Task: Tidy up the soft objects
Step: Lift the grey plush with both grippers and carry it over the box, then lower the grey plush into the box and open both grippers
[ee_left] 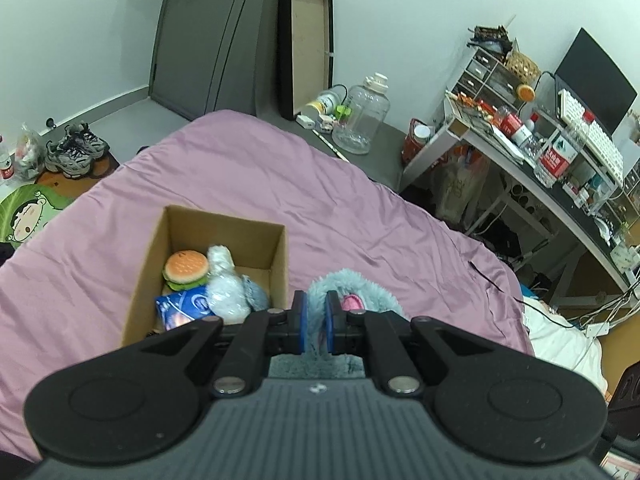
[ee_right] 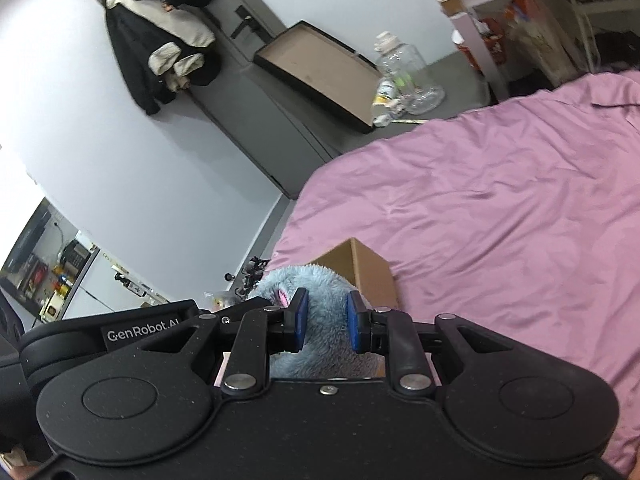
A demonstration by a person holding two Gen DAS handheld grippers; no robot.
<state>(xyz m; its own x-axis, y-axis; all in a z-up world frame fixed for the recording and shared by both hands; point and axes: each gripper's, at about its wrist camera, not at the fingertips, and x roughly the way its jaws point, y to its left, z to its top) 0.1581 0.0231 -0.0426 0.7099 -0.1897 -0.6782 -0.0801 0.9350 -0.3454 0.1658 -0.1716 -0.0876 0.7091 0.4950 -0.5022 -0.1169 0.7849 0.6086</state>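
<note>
Residential bedroom, bed with mauve duvet (ee_left: 248, 184) across frame centre, cluttered computer desk (ee_left: 532, 160) with monitor (ee_left: 596, 80) at right, sneakers (ee_left: 76, 150) on floor at left, jacket (ee_right: 160, 40) hung on door, upper left

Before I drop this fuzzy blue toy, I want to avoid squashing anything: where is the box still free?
The cardboard box has bare floor along its far wall and right side. Its near left is crowded: burger plush, white plush and blue packet. Both claws grip the blue plush. The pink sheet is open beyond.
</note>
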